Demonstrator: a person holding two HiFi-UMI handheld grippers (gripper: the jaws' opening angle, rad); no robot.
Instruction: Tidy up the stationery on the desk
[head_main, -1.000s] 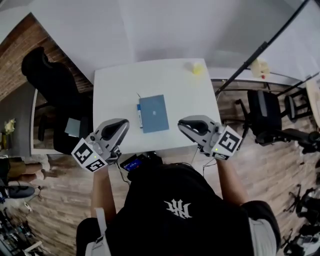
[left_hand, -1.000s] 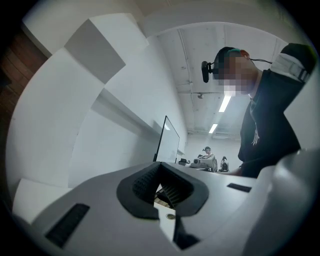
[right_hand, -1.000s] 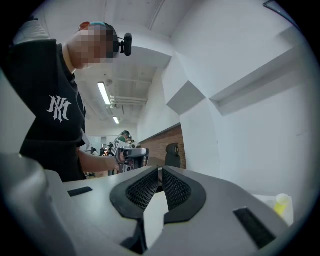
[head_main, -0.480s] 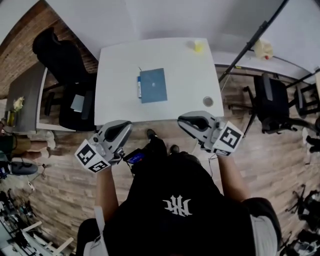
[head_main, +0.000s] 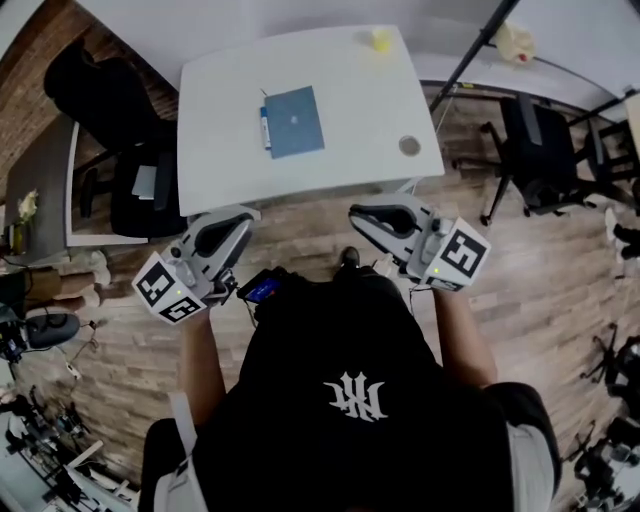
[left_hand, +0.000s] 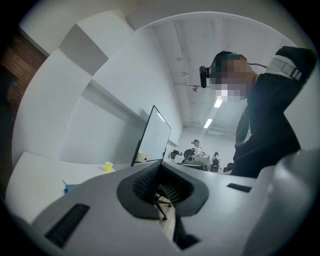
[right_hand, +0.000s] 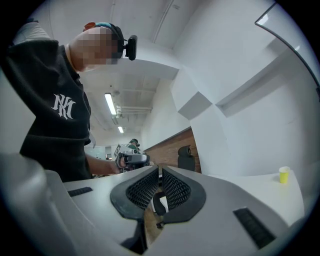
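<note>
Has backed away from the white worktop (head_main: 215, 175) since a second ago. Held both grippers over its near edge then, either side of the blue notebook (head_main: 295, 121); holds them now clear of it, above the wooden floor (head_main: 300, 235). Keeps the left gripper (head_main: 243, 214) pressed together on nothing, and the right gripper (head_main: 360, 212) likewise closed and empty. Leaves the notebook lying flat about mid-worktop, with a pen (head_main: 264, 128) just beside its left edge. Brings into sight a small grey disc (head_main: 410, 146) near the front right corner, well apart from the yellow cup (head_main: 381, 40) at the far edge. Takes in a black chair (head_main: 95, 95) left of the worktop, a second chair (head_main: 540, 130) to the right, and a brick wall (head_main: 25, 55) at top left.
</note>
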